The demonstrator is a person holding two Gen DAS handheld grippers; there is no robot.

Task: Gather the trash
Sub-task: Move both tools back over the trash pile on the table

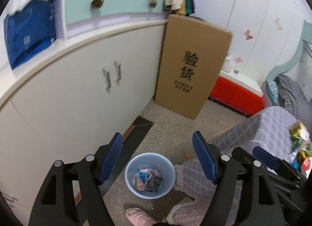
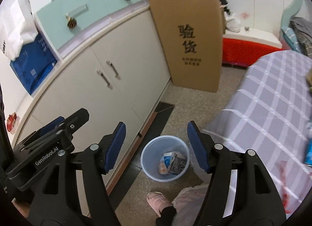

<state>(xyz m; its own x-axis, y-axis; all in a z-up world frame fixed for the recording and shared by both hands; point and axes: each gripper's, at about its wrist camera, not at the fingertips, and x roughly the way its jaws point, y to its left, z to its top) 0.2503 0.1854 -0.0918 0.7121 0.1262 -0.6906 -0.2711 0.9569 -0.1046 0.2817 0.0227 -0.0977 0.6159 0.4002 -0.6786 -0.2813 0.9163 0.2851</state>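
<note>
A light blue waste bin (image 1: 149, 175) stands on the speckled floor and holds several crumpled wrappers (image 1: 148, 179). It also shows in the right wrist view (image 2: 165, 158), with the wrappers (image 2: 172, 162) inside. My left gripper (image 1: 159, 157) is open and empty, held high above the bin. My right gripper (image 2: 156, 146) is open and empty, also above the bin. More colourful wrappers (image 1: 299, 144) lie on the checked table cover at the far right. A blue packet (image 2: 309, 152) lies on that cover in the right wrist view.
A white cabinet (image 1: 78, 89) runs along the left. A tall cardboard box (image 1: 192, 66) leans at its far end, beside a red box (image 1: 237, 93). A table with a grey checked cloth (image 2: 273, 99) is on the right. A pink slipper (image 2: 158, 199) and leg are below.
</note>
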